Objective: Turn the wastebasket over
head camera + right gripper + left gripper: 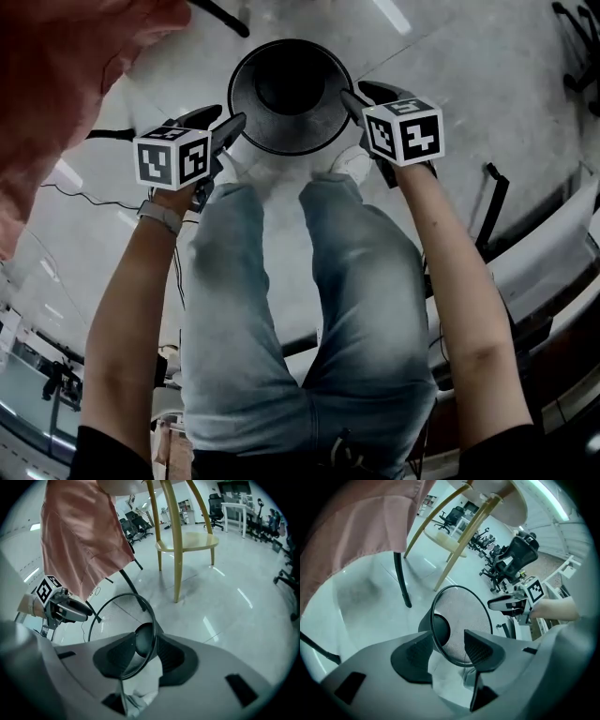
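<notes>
A black mesh wastebasket (pixel 291 94) stands upright on the pale floor, mouth up, just ahead of the person's white shoes. My left gripper (pixel 230 127) is at the left side of its rim and my right gripper (pixel 354 98) is at the right side. In the left gripper view the jaws of the left gripper (pixel 447 656) stand wide, with the near rim of the basket (pixel 461 616) passing between them untouched. In the right gripper view the right gripper (pixel 145 656) straddles the rim of the basket (pixel 112 616) with a narrower gap; the pads do not visibly press on it.
A pink cloth (pixel 66 84) hangs at the left, above the floor. Pale wooden table legs (pixel 176 541) and a thin black leg (pixel 401 581) stand beyond the basket. Office chairs (pixel 520 555) fill the background. The person's jeans-clad legs (pixel 309 309) are right behind the basket.
</notes>
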{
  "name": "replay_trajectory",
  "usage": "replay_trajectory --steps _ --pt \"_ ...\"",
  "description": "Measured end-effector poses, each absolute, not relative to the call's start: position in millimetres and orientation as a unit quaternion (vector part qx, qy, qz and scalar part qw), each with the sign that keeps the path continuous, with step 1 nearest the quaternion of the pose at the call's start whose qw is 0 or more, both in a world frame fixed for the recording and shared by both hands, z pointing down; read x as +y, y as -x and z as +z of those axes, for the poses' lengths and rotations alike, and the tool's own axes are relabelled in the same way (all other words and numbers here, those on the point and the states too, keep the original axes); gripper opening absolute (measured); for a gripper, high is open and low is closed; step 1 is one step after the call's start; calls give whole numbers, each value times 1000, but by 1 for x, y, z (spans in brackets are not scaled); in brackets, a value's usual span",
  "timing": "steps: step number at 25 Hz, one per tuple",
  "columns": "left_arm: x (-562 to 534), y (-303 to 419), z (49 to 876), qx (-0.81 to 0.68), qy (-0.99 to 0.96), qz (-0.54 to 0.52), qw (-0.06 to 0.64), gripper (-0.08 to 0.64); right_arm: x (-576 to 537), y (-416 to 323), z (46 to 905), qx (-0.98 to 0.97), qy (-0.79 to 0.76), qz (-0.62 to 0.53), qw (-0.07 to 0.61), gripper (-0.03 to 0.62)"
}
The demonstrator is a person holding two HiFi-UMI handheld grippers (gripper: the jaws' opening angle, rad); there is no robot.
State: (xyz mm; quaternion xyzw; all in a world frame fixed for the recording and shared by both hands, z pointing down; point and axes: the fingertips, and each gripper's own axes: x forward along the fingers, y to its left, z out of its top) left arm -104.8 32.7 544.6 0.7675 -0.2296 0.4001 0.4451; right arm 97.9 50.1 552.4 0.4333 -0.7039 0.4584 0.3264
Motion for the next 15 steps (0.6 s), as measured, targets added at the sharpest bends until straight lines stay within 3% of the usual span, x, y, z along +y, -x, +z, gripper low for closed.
replay_trajectory --steps 7,8,11,15 --pt "17 106 591 -261 -746 386 476 201 31 -97 580 -702 -450 444 327 108" --pt "16 107 593 -266 -742 383 481 175 30 -97 581 -702 -452 441 328 65" --pt "12 103 592 -264 -747 385 474 78 28 -96 580 -701 -452 445 327 48" --pt "1 98 581 -260 -764 412 422 71 18 -100 566 -704 -467 431 316 46"
